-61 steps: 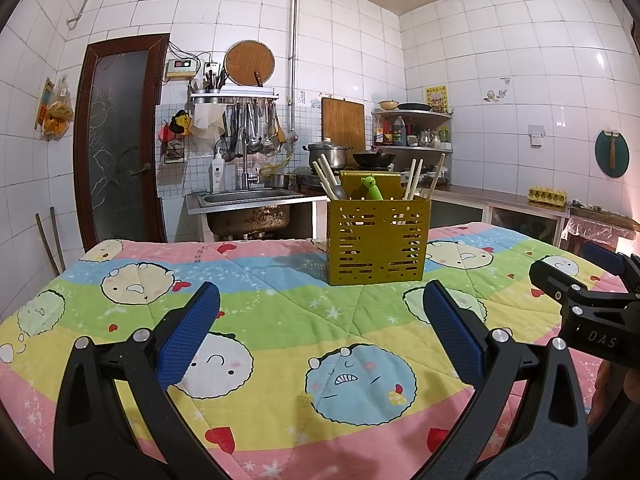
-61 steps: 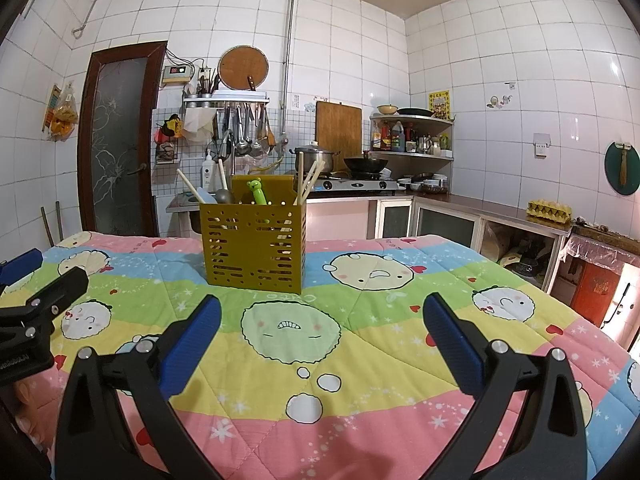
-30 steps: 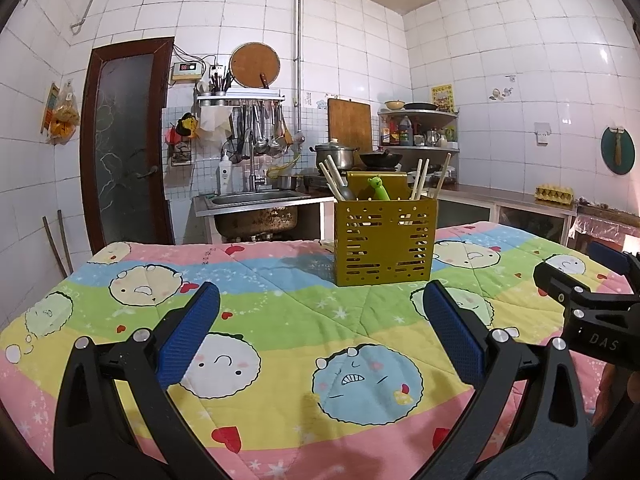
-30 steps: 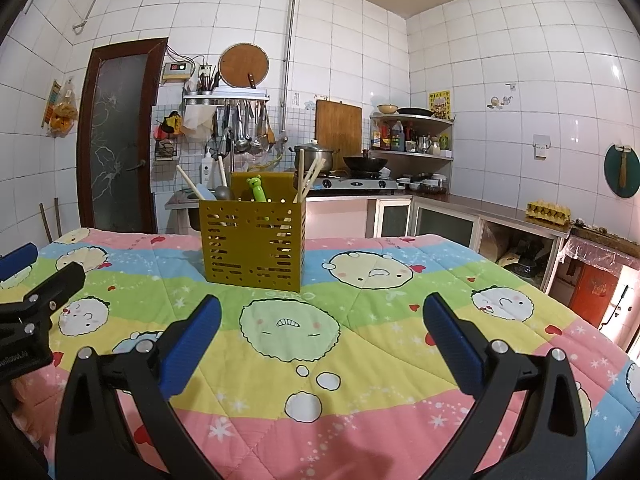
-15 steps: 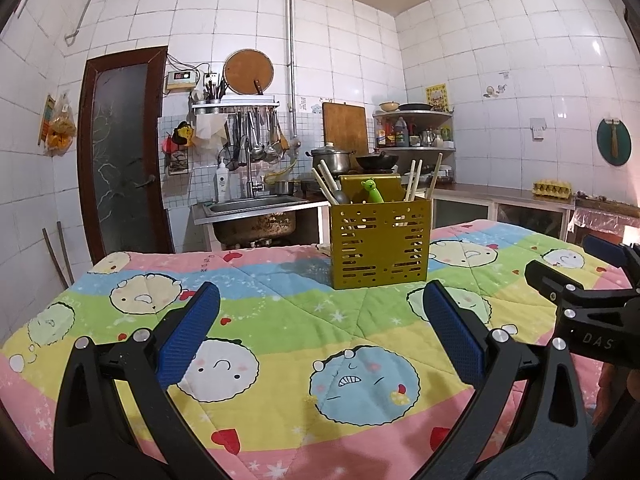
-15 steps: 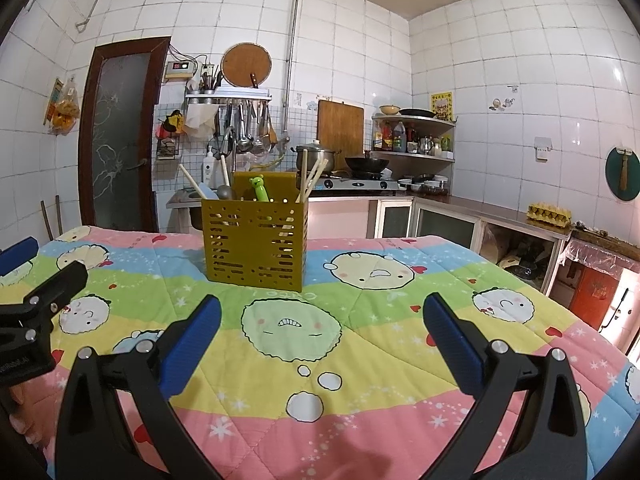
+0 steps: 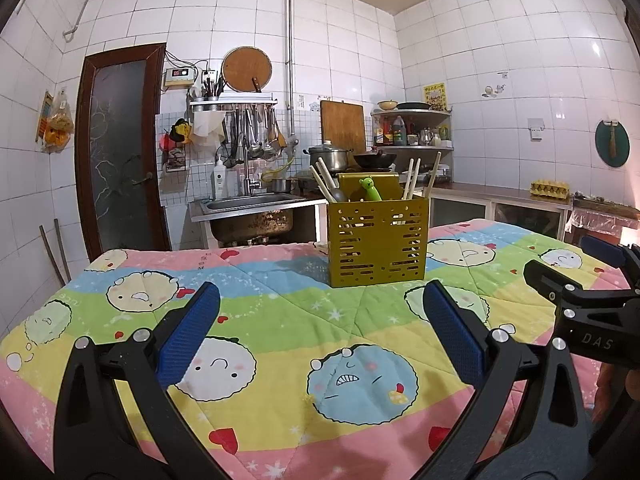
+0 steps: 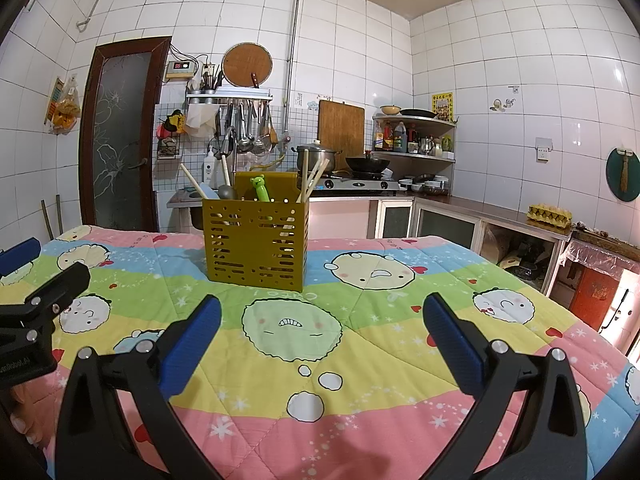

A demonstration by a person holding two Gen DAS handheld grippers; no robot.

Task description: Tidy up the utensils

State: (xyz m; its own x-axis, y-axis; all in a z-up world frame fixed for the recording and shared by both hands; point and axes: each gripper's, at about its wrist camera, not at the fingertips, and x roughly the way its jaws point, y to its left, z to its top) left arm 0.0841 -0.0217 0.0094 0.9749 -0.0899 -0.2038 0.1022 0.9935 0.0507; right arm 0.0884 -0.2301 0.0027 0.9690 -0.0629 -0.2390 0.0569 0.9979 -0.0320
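Mustard-yellow slotted utensil caddy [image 7: 376,240] stands upright on the cartoon quilt [image 7: 280,320], at 12 o'clock from my left claw [image 7: 320,324] and near 11 o'clock from my right claw [image 8: 320,328]. Chopsticks [image 7: 414,178], a dark ladle [image 8: 227,191] and a green frog-topped utensil [image 7: 371,189] poke out of its top. Both claws hover over the quilt, fingers spread wide, nothing between the blue pads [image 7: 188,338]. Right claw shows at 3 o'clock in the left view, apart from the caddy.
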